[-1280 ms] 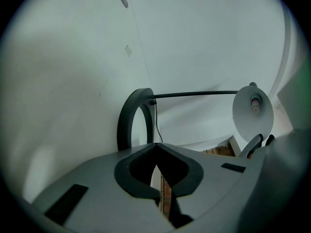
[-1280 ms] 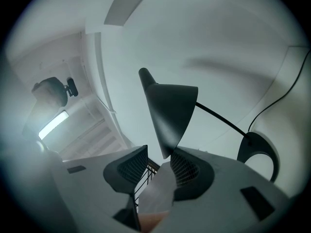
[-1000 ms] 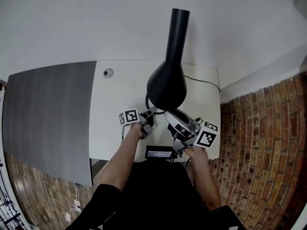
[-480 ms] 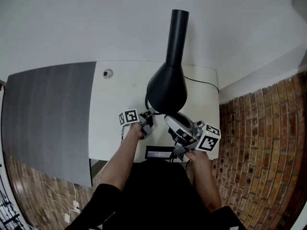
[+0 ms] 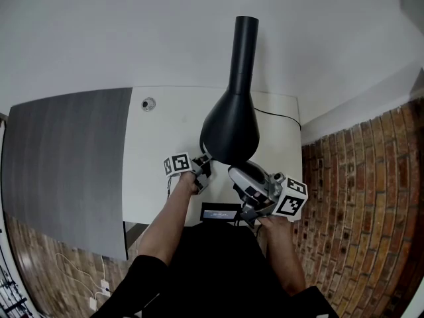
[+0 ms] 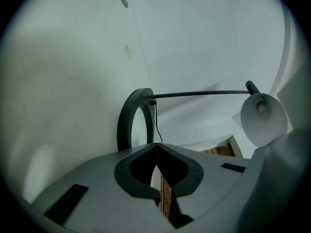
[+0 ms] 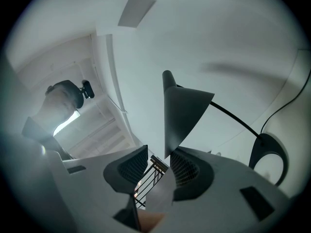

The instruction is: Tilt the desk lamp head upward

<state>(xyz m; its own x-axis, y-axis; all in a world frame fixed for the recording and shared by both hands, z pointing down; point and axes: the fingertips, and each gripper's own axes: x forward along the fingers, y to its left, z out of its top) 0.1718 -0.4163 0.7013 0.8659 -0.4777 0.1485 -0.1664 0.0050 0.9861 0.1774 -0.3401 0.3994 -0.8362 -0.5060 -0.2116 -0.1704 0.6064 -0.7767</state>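
Observation:
The black desk lamp's head (image 5: 230, 128) hangs over the white desk (image 5: 159, 171), its neck (image 5: 244, 45) pointing toward the wall. My right gripper (image 5: 246, 175) is at the shade's near rim. In the right gripper view the shade (image 7: 182, 113) runs down between the jaws of the right gripper (image 7: 158, 152), which are shut on its rim. My left gripper (image 5: 204, 161) rests low beside the lamp's base. In its own view the left gripper (image 6: 156, 147) is shut with nothing in it; ahead stand the ring base (image 6: 132, 123), the thin arm (image 6: 199, 94) and the shade's pale inside (image 6: 264, 120).
A black cable (image 5: 278, 113) runs from the lamp to the desk's right edge. A small round fitting (image 5: 148, 103) sits at the desk's far left, a dark flat device (image 5: 220, 212) at its front edge. A grey panel (image 5: 63, 158) lies left; brick floor (image 5: 358, 197) right.
The lamp head has swung a little nearer the camera. My right gripper has moved right and toward the desk's front with the rim. The left gripper has stayed put.

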